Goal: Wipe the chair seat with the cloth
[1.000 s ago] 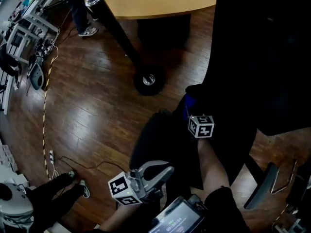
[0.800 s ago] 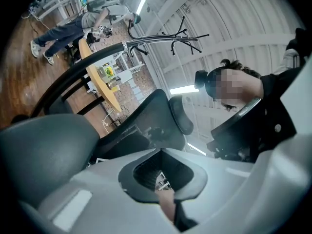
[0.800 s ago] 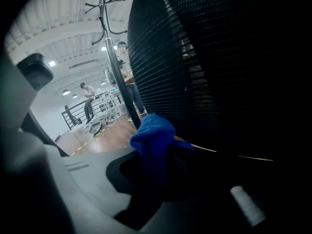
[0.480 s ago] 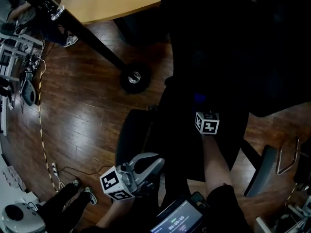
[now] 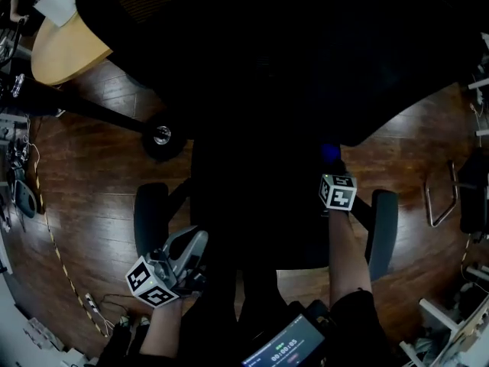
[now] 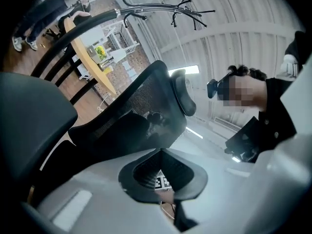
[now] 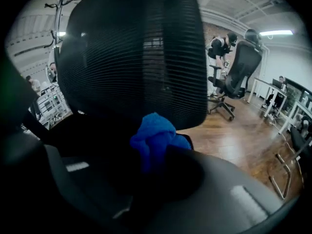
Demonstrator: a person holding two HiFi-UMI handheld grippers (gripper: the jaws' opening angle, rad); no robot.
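Left claw (image 5: 191, 245) sits pressed together and empty beside the black office-chair seat (image 5: 267, 197). Right claw (image 5: 331, 167) pinches the bunched blue cloth (image 7: 155, 133) at the seat's right side, though it's too dark to call contact. Looks like the wiping stroke: next calls for downward pressure and a sweep across.

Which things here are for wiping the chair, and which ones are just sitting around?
For the job:
blue cloth, pinched in the right gripper
black chair

Just sitting around:
wooden table
coat stand
other office chair across the room
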